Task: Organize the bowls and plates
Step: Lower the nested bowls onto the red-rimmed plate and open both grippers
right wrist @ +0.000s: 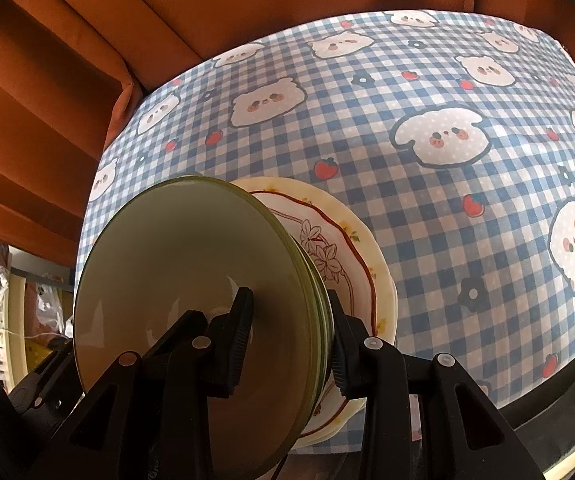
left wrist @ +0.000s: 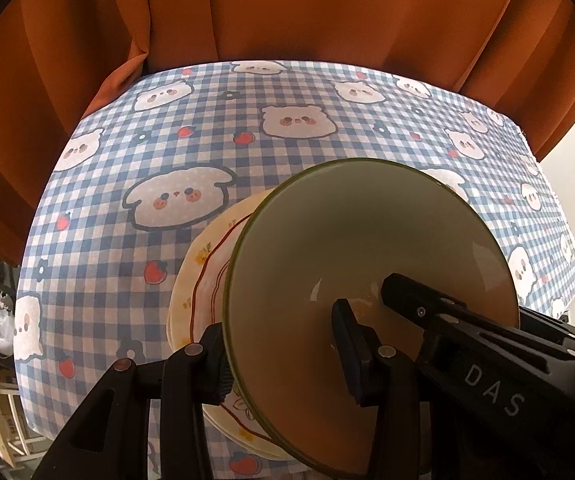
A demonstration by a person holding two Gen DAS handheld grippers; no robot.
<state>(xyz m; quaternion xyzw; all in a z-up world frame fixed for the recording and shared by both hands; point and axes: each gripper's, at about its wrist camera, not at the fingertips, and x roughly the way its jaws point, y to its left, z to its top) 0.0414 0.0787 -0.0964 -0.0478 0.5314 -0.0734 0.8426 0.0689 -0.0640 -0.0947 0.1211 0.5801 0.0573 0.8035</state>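
While both grippers are clamping opposite sides of one stack: the green bowls are sitting over the plates.
Left gripper: partly closed and gripping the rim of the green bowls, one finger inside, one outside against the wall.
Right gripper: partly closed and pinching the bowls' rim on the opposite side, one pad inside, one outside.
Plates: cream, floral, red-lined, lying directly beneath the bowls.
Counter: carrying the plates on its blue checked tablecloth.
Curtain: orange, hanging behind the counter.
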